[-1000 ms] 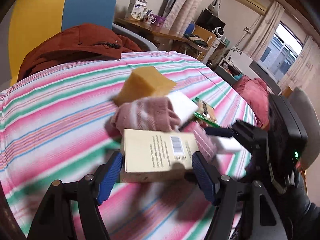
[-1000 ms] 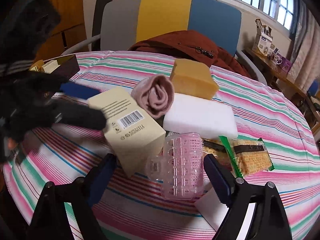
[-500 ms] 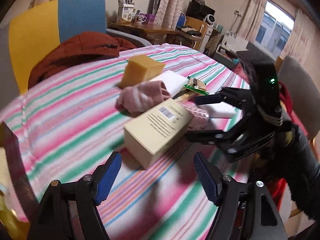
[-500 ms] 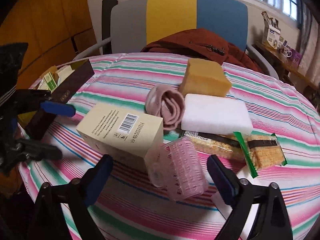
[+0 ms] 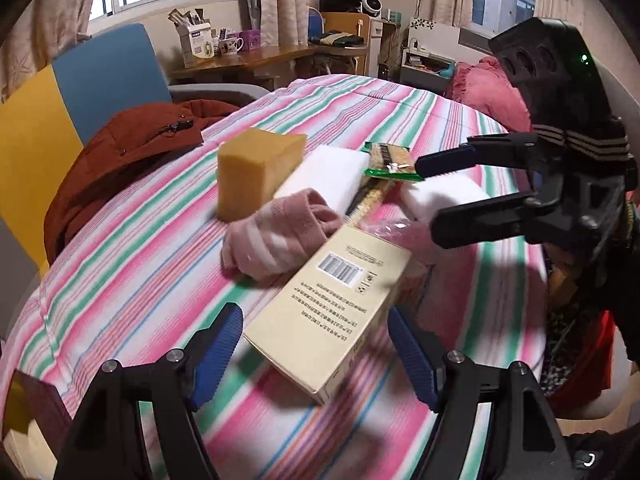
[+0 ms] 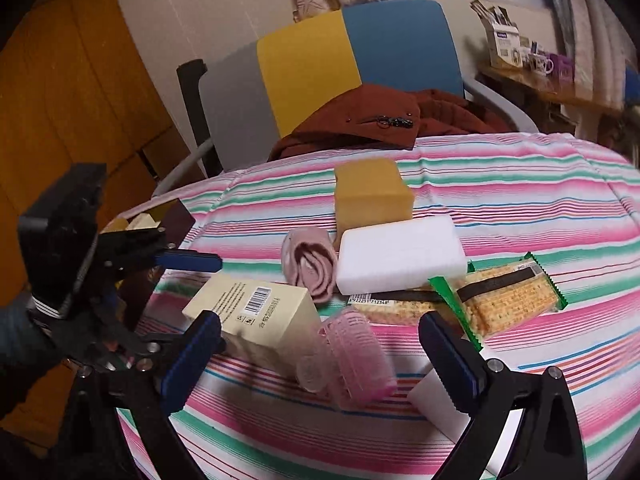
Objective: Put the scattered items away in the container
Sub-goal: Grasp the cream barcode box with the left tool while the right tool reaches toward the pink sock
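Two hand-held grippers work over a round table w/ a striped pink-green cloth (image 5: 132, 248). Left gripper (image 5: 316, 354): jaws wide apart, holding nothing. A cream carton w/ barcode (image 5: 332, 304) lies flat, its near end in the gap btwn the blue pads, closer to the right pad; touching or not, can't tell. Probably lined up this way so the jaws can close across the carton's narrow width.

Right gripper (image 6: 320, 360): jaws also wide apart, empty. A pink plastic hair roller (image 6: 356, 360) lies on its side btwn the fingers, roughly centred, apart from both pads. The carton sits just beside the left finger and touches the roller, so closing here might nudge it.

Beyond both sets of jaws, the rest of the clutter sits bunched together: rolled pink sock (image 6: 310, 264) just past the carton, yellow sponge block (image 6: 372, 192) farther out, white foam block (image 6: 400, 256) beside the sock and leaning on the sponge, cracker packs (image 6: 508, 300) ahead-right of the right jaws. A second white block (image 6: 440, 396) lies right by the right finger.

The container, a dark open box (image 6: 176, 216) w/ a few things already inside, sits at the table edge, beyond the left gripper as the right cam sees it, well apart from the pile. Most items aren't in it yet, so tidying looks early-to-mid.
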A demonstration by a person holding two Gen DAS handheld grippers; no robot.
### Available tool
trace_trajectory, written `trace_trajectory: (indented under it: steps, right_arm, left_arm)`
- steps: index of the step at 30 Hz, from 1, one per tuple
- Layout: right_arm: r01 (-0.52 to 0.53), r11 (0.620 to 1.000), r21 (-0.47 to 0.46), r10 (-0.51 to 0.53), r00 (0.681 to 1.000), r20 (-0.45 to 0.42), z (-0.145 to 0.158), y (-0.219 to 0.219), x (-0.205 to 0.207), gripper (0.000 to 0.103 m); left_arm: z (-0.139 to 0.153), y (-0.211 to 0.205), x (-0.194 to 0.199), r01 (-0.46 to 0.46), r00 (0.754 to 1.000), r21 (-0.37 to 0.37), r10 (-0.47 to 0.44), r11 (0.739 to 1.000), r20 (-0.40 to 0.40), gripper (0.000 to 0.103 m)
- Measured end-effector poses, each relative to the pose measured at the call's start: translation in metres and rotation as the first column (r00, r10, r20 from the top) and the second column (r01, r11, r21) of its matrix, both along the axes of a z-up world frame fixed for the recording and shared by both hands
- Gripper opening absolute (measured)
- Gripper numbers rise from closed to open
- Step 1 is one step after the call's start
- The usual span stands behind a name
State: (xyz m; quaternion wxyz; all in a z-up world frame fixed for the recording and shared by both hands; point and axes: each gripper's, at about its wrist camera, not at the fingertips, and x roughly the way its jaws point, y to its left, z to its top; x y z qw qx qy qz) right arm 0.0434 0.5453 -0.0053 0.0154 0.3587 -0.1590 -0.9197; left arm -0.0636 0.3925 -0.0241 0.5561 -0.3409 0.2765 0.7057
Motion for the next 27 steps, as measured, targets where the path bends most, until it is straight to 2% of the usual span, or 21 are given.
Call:
trace_trajectory:
  steps: [5,10,13,15,17,20,22,23,24,27]
  right_arm:
    - [0.010,0.998,-0.059,-0.011,1.000,-0.013,0.002,0.008,0.001,0.100]
    - [0.012,0.996,-0.086,-0.014,1.000,-0.021,0.003,0.011,0.004,0.100]
    - [0.006,0.996,-0.091,-0.008,1.000,-0.022,0.004,0.010,0.004,0.100]
    - [-0.006,0.995,-0.099,0.003,1.000,-0.021,0.003,0.009,0.004,0.100]
    - [-0.012,0.995,-0.101,0.010,1.000,-0.019,0.003,0.008,0.002,0.100]
    - [-0.007,0.995,-0.099,0.006,1.000,-0.010,0.001,0.009,0.001,0.100]
    - [-0.003,0.995,-0.100,0.002,1.000,-0.014,0.001,0.010,0.001,0.100]
    - [0.001,0.995,-0.100,-0.003,1.000,-0.017,0.001,0.011,0.002,0.100]
    - [0.005,0.995,-0.103,-0.007,1.000,-0.019,0.001,0.012,0.002,0.100]
    - [0.010,0.993,-0.116,-0.014,0.999,-0.037,0.003,0.014,0.004,0.100]
  left_arm:
    - [-0.001,0.009,0.000,0.029,0.999,-0.007,-0.029,1.000,-0.015,0.076]
    - [-0.002,0.018,0.005,0.109,0.992,-0.050,-0.112,0.993,-0.058,0.076]
    - [-0.007,0.020,0.005,0.157,0.987,-0.077,-0.158,0.985,-0.005,0.076]
    - [-0.010,0.018,0.006,0.197,0.978,-0.076,-0.190,0.978,0.088,0.076]
    - [-0.014,0.016,0.008,0.206,0.972,-0.074,-0.195,0.976,0.131,0.073]
    - [-0.019,0.017,0.013,0.197,0.977,-0.088,-0.189,0.976,0.094,0.069]
    - [-0.020,0.021,0.013,0.179,0.979,-0.076,-0.170,0.981,0.116,0.067]
    - [-0.020,0.022,0.014,0.172,0.978,-0.066,-0.162,0.983,0.132,0.057]
    - [-0.021,0.022,0.015,0.159,0.978,-0.059,-0.149,0.985,0.145,0.053]
    - [-0.021,0.014,0.011,0.077,0.984,-0.036,-0.070,0.996,0.161,0.053]
